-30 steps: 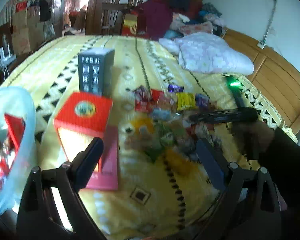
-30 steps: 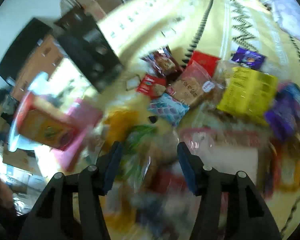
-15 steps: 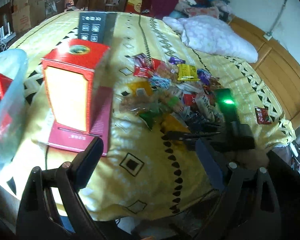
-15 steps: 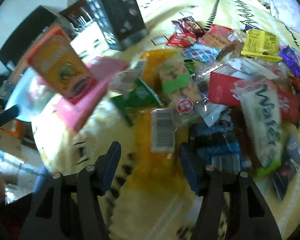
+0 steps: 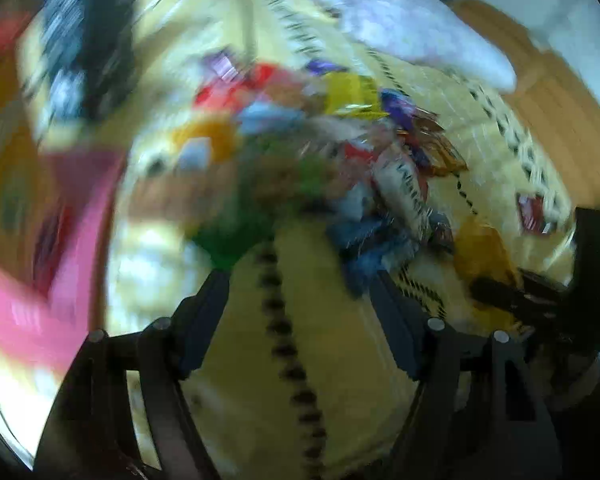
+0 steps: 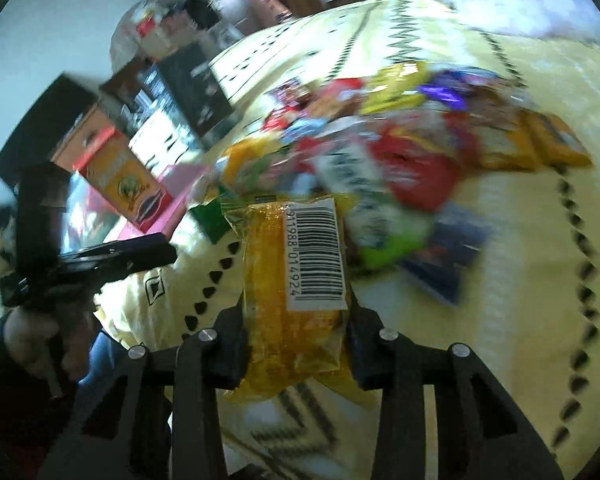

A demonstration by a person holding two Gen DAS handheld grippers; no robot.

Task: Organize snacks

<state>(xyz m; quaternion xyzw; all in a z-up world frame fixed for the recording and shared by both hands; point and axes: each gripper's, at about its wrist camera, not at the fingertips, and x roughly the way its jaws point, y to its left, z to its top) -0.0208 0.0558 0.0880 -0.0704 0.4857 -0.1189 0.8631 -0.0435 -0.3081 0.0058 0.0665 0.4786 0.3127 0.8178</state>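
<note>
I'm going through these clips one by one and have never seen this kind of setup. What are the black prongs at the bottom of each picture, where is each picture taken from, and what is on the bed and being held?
No robot here: a person holds a two-finger gripper in each hand, and a wide-angle camera on each one looks forward along its fingers. The prongs are those fingers.

The left wrist view shows the left gripper, open and holding nothing. It is blurred by motion.

The right wrist view shows the right gripper shut on a yellow snack packet with a barcode label.

Ahead lies a pile of snack packets on a yellow patterned bedspread. To the left stand an orange and red box and a black box. The left gripper also shows at the left edge of the right wrist view.
</note>
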